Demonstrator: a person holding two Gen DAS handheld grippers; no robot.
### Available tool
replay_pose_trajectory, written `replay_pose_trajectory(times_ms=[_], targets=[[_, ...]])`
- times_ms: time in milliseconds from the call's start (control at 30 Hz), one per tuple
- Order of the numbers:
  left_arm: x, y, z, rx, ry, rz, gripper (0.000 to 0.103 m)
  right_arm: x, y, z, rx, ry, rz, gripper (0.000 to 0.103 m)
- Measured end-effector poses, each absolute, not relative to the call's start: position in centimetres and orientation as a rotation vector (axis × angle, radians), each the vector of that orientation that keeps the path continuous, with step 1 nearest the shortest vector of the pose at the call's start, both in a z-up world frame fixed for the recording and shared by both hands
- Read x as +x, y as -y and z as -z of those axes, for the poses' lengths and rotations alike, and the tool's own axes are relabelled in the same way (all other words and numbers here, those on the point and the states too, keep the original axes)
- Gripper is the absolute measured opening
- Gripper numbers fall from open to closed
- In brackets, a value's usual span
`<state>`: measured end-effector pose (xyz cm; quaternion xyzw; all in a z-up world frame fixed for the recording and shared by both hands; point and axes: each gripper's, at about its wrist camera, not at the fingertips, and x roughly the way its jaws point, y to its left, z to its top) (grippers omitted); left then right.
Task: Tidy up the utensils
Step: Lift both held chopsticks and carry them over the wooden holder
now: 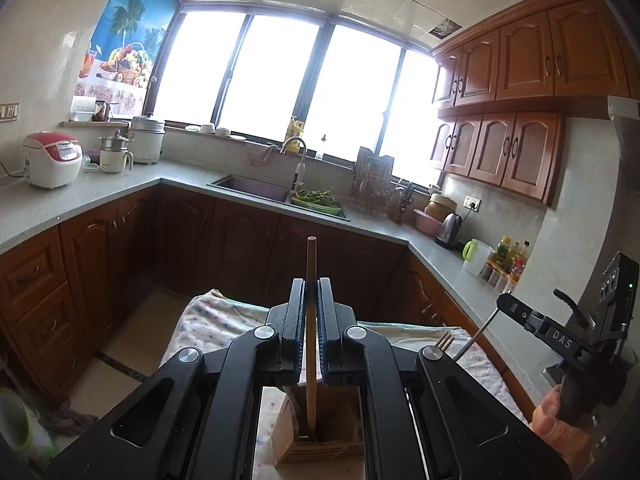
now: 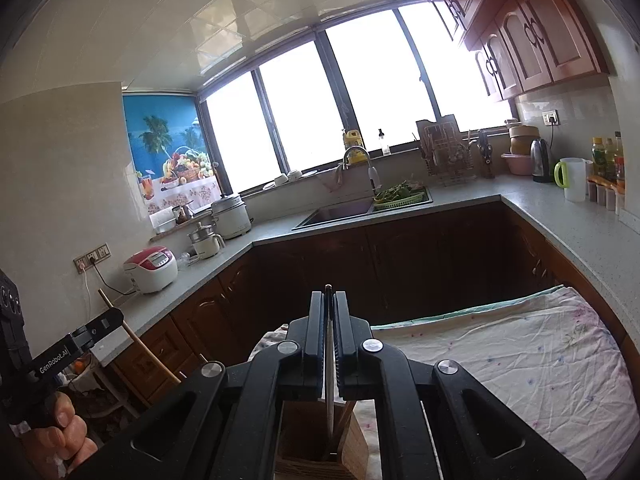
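1. Wooden and pale, a chopstick (image 1: 311, 320) stands upright at lower centre of the left wrist view, clamped between the closed jaws of the left gripper (image 1: 311, 292). Its lower end dips into the wooden utensil holder (image 1: 320, 436) at the bottom edge, which sits on a floral cloth (image 1: 216, 320). At right of frame the other gripper carries a thin metal utensil.
2. In the right wrist view, the right gripper (image 2: 329, 304) is closed on a slim metal utensil (image 2: 329, 380) at lower centre, its tip inside the same holder (image 2: 316, 440).
3. Judgement: both pieces are being lowered in. Keep each vertical and let it bottom out before releasing, one at a time, so the light holder does not tip.
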<state>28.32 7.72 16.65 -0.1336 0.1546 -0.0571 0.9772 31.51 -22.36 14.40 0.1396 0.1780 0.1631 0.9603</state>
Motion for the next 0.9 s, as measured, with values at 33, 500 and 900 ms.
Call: replay_pose_trajectory(times_ms=[33, 500, 900], targets=[[28.5, -7.9, -16.1, -0.280, -0.317, 0.108, 0.004, 31.7, 22.2, -14.0, 0.284, -0.366, -0.329, 0.004], [30.1, -7.4, -9.7, -0.338, -0.454, 0.104, 0.005, 33.5, 21.0, -7.7, 0.327, -0.511, -0.324, 0.004], [30.7, -6.5, -9.0, -0.295, -0.474, 0.091, 0.006, 34.0, 20.9, -7.0, 0.330, -0.538, -0.316, 0.005]])
